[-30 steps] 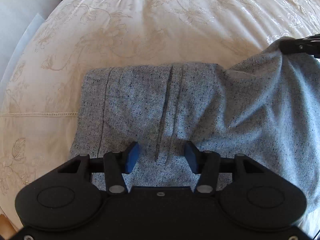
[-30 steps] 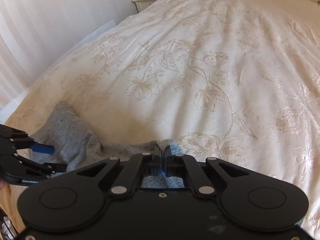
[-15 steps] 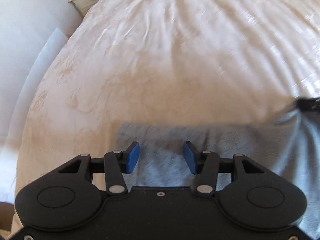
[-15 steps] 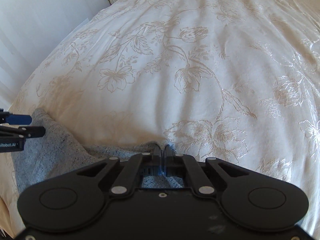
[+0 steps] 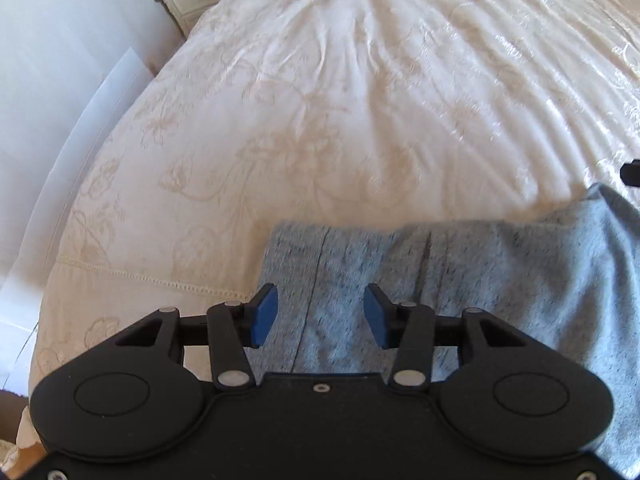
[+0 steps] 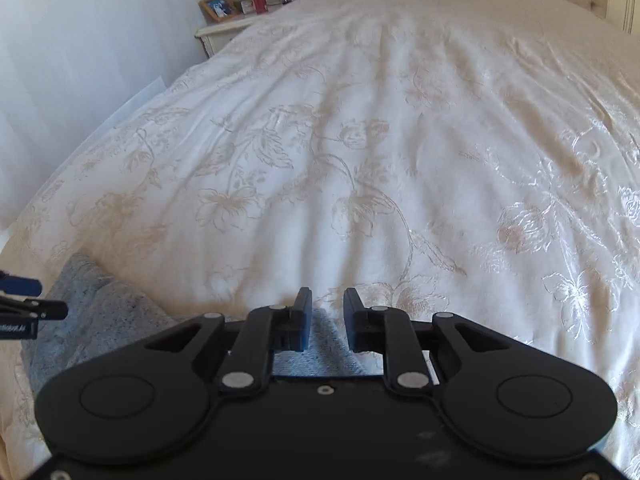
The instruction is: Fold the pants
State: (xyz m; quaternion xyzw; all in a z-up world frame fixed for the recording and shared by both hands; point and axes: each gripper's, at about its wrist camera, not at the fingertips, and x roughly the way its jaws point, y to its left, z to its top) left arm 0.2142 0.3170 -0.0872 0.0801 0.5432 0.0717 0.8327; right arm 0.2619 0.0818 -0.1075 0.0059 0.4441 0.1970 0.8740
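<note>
Pants (image 5: 472, 280) of speckled grey cloth lay folded near the foot edge of the cream floral bedspread (image 5: 360, 120), seams running away from the camera. Left gripper (image 5: 320, 314) hovered over them, jaws spread wide, pinching nothing. Right gripper (image 6: 328, 318) stood parted too, its fingers straddling a raised fold of grey cloth without clamping it

Grey pants (image 5: 500, 280) flecked with dark specks; cream bedspread (image 5: 360, 120) embroidered with beige flowers; black left gripper (image 5: 320, 316) with blue pads (image 5: 264, 314).
</note>
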